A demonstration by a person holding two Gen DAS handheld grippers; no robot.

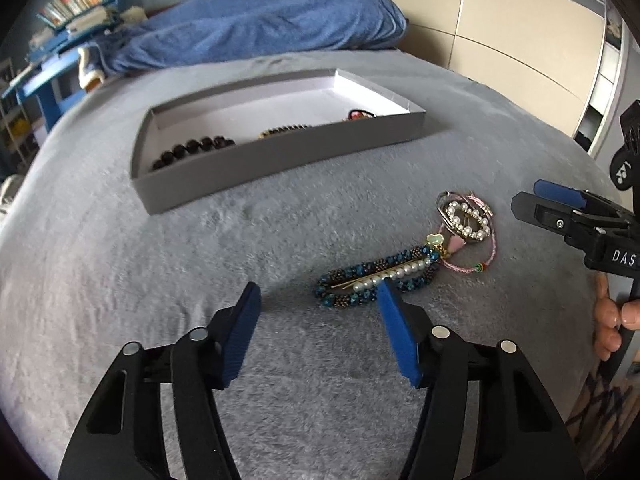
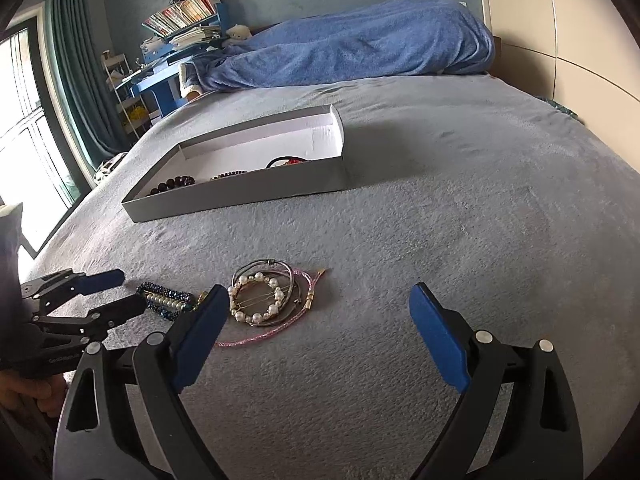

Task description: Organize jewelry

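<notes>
On the grey bedspread lies a blue beaded bracelet [image 1: 360,300] with a pearl hair pin [image 1: 394,276] across it. Beside it sit a pearl ring clip [image 1: 466,220], metal bangles and a pink cord bracelet [image 1: 476,266]. My left gripper [image 1: 318,292] stands open just short of the beaded bracelet, its right pad at the bracelet's near edge. My right gripper [image 2: 318,290] is open wide with nothing between its fingers; the pearl clip [image 2: 256,298] lies just beyond its left pad. A shallow grey box [image 1: 280,160] farther back holds a dark bead bracelet [image 1: 192,150] and other pieces.
A rumpled blue blanket [image 2: 360,48] lies at the head of the bed. A cluttered blue desk [image 2: 176,40] and a curtained window [image 2: 24,120] are at the left, beige wardrobe doors [image 1: 500,40] at the right. A hand [image 1: 612,320] holds the right gripper's handle.
</notes>
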